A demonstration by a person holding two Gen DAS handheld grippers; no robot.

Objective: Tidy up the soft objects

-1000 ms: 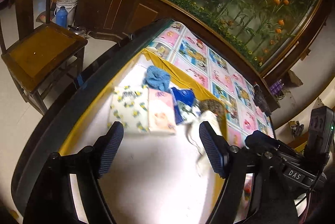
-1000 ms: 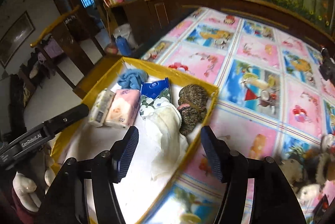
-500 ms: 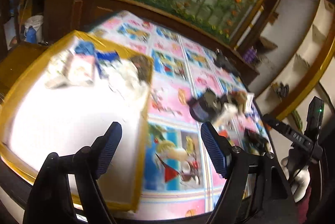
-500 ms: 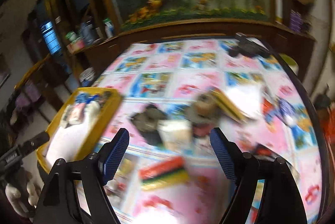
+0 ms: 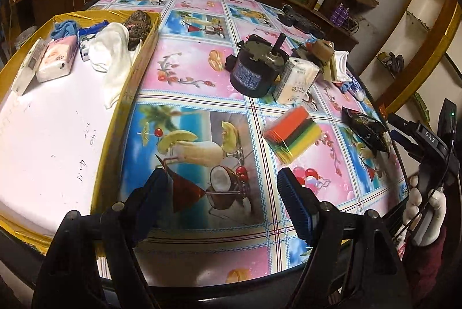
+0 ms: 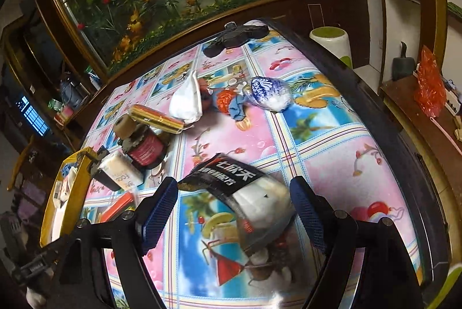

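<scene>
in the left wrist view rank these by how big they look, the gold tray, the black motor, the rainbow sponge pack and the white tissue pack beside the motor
1. gold tray, by far the largest.
2. black motor.
3. rainbow sponge pack and white tissue pack: they look about alike, and the sponge pack lies nearer the camera, so no ranking between them.

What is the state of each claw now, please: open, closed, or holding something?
Left claw: open, holding nothing, only the tablecloth between its fingers.
Right claw: open, the black-and-clear bag lies between its fingers but is not gripped.
</scene>
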